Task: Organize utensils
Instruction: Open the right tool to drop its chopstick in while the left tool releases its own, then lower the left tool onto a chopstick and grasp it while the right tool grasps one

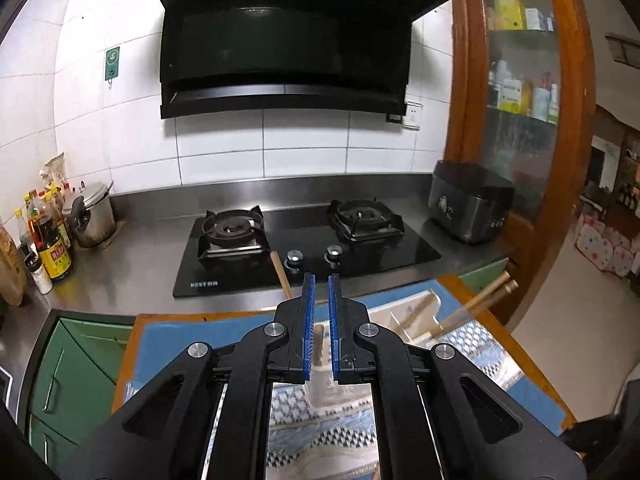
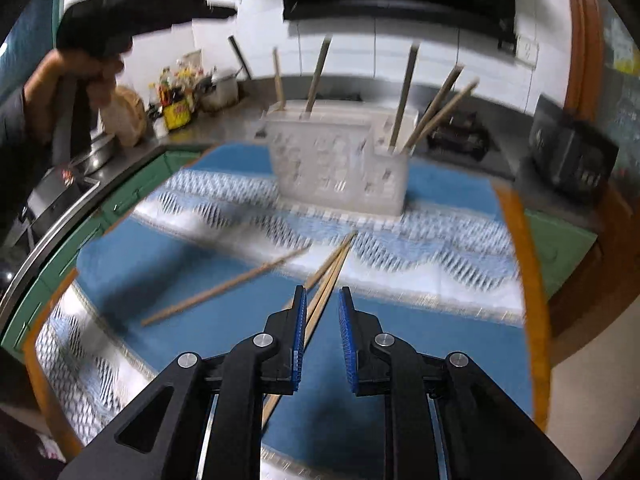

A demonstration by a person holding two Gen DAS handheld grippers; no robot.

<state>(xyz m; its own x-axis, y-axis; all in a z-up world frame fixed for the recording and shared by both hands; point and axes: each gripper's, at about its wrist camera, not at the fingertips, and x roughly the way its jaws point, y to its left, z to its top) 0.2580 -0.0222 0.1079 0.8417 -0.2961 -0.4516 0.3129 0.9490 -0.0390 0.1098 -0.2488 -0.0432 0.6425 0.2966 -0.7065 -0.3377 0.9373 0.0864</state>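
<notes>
The right gripper (image 2: 323, 292) hangs low over the near half of the tabletop (image 2: 516, 240), which is covered by a blue patterned cloth (image 2: 400, 332). Its jaws stand slightly apart and grip nothing. A pair of chopsticks (image 2: 334, 264) lies on the cloth and runs in between the jaws, close along the left pad; the view is blurred, and the other pad is clear of them. A single chopstick (image 2: 224, 288) lies slanting on the cloth, nearer the left edge.

A white perforated utensil holder (image 2: 340, 168) stands by the tabletop's far edge, with several chopsticks (image 2: 404, 96) upright or leaning in its compartments.

The left gripper (image 1: 321, 280), held in a hand (image 2: 92, 72), hovers above the holder. Its jaws are closed to a narrow slit. A wooden stick (image 1: 318, 344) shows in that slit; I cannot tell whether the pads press on it. Beyond the tabletop is a gas hob (image 1: 304, 240).
</notes>
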